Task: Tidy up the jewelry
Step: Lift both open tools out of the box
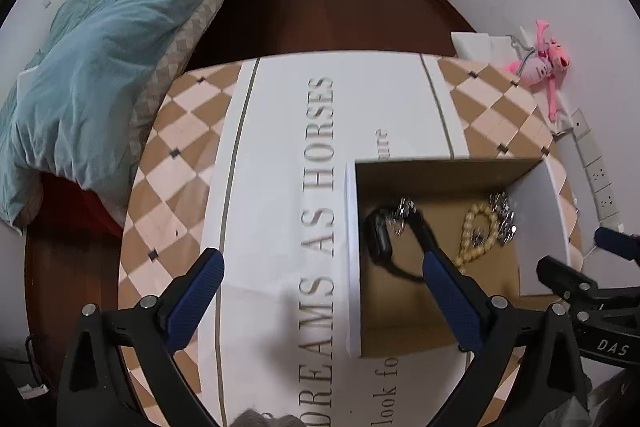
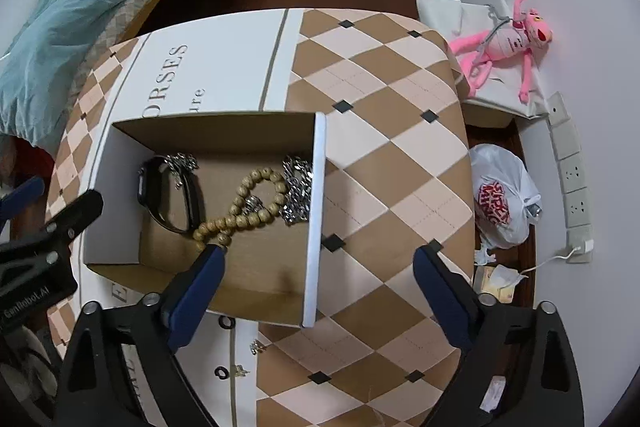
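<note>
An open cardboard box [image 2: 314, 211] with white outer walls stands on the table; it also shows in the left wrist view [image 1: 352, 251]. Inside lie a black watch [image 2: 154, 193], a wooden bead bracelet [image 2: 240, 207] and silver chains [image 2: 298, 193]. In the left wrist view I see the watch [image 1: 378, 239], beads [image 1: 478, 231] and chain [image 1: 504, 217]. Small black rings [image 2: 225, 323] and a silver earring [image 2: 256, 347] lie on the cloth in front of the box. My left gripper [image 1: 320, 275] is open, straddling the box's left wall. My right gripper [image 2: 320, 267] is open and empty over the box's right wall.
The table wears a brown-and-pink checked cloth [image 2: 380, 147] with a white lettered panel [image 1: 280, 147]. A bed with a teal duvet [image 1: 100, 47] is to the left. A pink plush toy [image 2: 504, 43], a white plastic bag [image 2: 504, 199] and wall sockets [image 2: 572, 179] are on the right.
</note>
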The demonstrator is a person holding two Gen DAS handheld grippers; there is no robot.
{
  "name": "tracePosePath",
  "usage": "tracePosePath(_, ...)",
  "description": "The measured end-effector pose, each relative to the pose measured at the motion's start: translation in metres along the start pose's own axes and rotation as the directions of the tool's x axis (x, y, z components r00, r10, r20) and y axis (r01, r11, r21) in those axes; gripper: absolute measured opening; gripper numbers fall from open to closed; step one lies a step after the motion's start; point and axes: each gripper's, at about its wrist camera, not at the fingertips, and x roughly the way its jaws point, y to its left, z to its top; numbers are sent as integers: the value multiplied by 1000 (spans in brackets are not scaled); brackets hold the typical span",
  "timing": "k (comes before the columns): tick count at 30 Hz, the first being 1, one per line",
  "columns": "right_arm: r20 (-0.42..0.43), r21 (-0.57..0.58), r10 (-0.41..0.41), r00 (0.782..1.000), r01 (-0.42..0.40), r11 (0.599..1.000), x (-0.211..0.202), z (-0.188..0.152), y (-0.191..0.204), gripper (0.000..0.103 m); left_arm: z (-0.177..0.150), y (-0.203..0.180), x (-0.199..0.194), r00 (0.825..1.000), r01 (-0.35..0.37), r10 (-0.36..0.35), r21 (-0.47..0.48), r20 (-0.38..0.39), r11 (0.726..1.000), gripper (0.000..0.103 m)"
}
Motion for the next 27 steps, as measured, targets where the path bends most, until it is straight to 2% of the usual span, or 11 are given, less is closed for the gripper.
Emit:
tracePosePath(7, 39, 34, -19, 999, 18, 999, -11, -12, -5, 97, -14, 0, -9, 1000, 7, -7, -29, 12, 1000, 102)
tracePosePath(14, 112, 38, -47, 993, 43, 998, -39, -27, -3, 97, -27, -3, -38, 997, 3, 1, -45, 77, 999, 102)
tracePosePath(27, 289, 62, -78, 954, 63, 996, -119, -68, -1, 97, -49, -6, -110, 978, 23, -11, -53, 206, 998, 102)
